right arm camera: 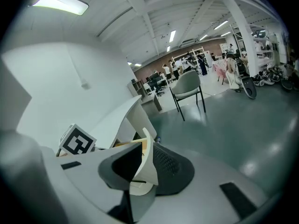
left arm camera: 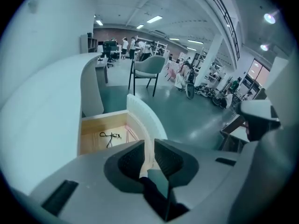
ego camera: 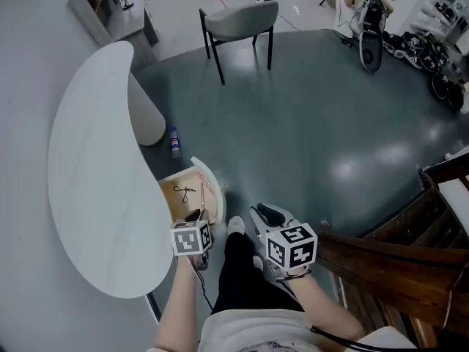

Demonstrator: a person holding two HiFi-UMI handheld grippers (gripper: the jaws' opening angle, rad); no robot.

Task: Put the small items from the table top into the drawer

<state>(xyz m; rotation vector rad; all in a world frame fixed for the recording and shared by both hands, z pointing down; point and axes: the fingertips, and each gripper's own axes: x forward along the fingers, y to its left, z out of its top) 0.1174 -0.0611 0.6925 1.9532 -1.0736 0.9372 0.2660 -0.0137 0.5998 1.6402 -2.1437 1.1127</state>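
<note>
Beside a curved white bench (ego camera: 95, 160) on a grey floor (ego camera: 330, 123), near a chair (ego camera: 238, 20), a black item (ego camera: 185, 191) lay in the open drawer (ego camera: 209, 182), below the left tool (left arm camera: 148, 146) and the right tool (right arm camera: 147, 148), each with its jaws slightly apart and empty.

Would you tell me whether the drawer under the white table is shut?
No, the drawer stands pulled out, a small black item lying on its wooden floor.

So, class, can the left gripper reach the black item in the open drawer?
Probably yes: the drawer stands open, the black item lies uncovered, and the left gripper hovers nearby, jaws apart, empty.
</note>
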